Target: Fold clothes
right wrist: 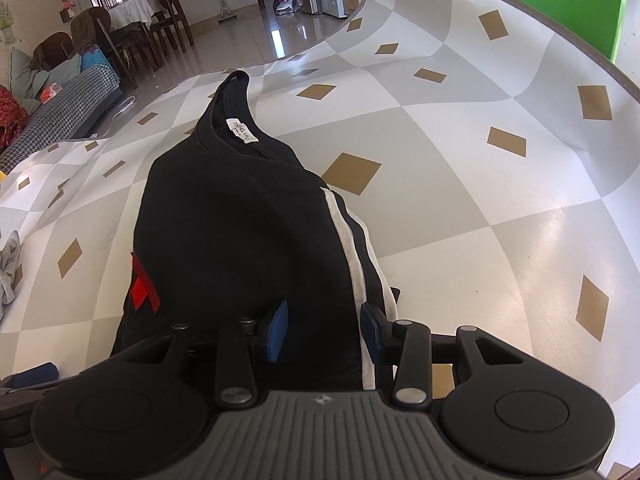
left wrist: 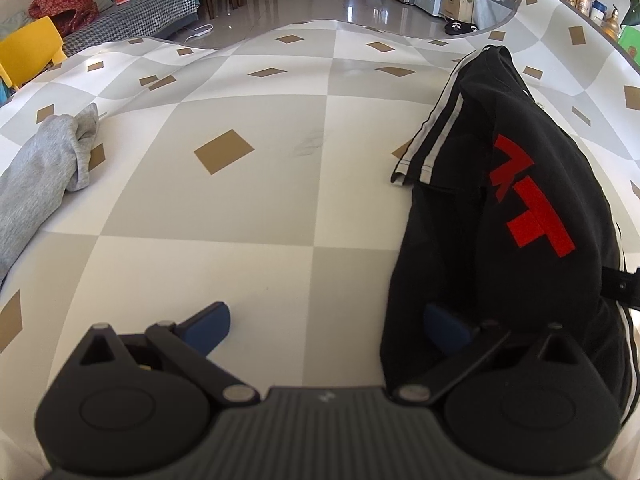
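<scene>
A black T-shirt (left wrist: 516, 208) with red letters and white sleeve stripes lies bunched lengthwise on the checked table cover (left wrist: 248, 184). My left gripper (left wrist: 332, 326) is open just left of the shirt's near edge, with its right fingertip (left wrist: 444, 326) against the fabric. In the right wrist view the same shirt (right wrist: 240, 232) runs away from me, collar and label at the far end. My right gripper (right wrist: 324, 330) has its jaws partly closed around a fold of the shirt's near end.
A grey garment (left wrist: 40, 176) lies at the table's left edge and also shows in the right wrist view (right wrist: 8, 264). A yellow chair (left wrist: 28, 48), a sofa and dining chairs stand beyond the table. A green chair (right wrist: 560, 0) stands at the far right.
</scene>
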`<action>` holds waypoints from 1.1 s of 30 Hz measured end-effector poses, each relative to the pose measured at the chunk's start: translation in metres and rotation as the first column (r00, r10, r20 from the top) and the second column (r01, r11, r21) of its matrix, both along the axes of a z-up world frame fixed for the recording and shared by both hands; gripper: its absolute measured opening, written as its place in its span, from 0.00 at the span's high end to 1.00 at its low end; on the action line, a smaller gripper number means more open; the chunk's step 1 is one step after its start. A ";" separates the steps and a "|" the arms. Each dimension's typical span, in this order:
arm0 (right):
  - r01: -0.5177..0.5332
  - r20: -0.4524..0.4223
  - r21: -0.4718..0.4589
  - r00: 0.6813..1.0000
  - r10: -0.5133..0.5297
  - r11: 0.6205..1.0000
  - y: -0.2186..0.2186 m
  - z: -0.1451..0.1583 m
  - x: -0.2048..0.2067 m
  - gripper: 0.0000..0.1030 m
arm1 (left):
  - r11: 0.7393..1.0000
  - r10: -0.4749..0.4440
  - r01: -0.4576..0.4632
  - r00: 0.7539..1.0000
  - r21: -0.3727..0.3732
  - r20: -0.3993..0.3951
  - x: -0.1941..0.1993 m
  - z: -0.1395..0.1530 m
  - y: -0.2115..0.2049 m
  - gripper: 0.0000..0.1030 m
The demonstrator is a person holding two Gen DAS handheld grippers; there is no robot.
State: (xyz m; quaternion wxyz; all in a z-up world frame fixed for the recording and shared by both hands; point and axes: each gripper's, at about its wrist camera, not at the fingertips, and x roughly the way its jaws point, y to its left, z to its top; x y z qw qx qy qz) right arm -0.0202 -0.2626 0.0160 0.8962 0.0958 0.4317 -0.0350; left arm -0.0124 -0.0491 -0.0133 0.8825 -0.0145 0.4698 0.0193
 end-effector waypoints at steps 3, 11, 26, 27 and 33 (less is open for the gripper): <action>-0.021 0.004 -0.004 1.000 0.021 1.000 0.008 -0.001 0.003 0.61 | 0.999 0.032 -0.032 0.999 0.003 -0.009 -0.003 0.001 0.007 0.00; -0.122 0.031 -0.001 0.992 0.122 0.993 0.040 -0.004 0.008 0.61 | 0.989 0.151 -0.151 0.988 0.010 -0.038 -0.017 0.004 0.039 0.00; -0.263 0.080 0.030 0.962 0.260 0.964 0.084 -0.008 0.016 0.61 | 0.971 0.238 -0.238 0.969 0.005 -0.071 -0.061 0.008 0.071 0.00; -0.260 0.083 0.039 0.963 0.256 0.965 0.083 -0.007 0.016 0.61 | 0.971 0.237 -0.238 0.969 0.000 -0.073 -0.063 0.008 0.071 0.00; -0.232 0.123 0.087 0.968 0.221 0.969 0.070 0.009 0.009 0.60 | 0.962 0.259 -0.264 0.963 -0.069 -0.075 -0.066 0.012 0.082 0.00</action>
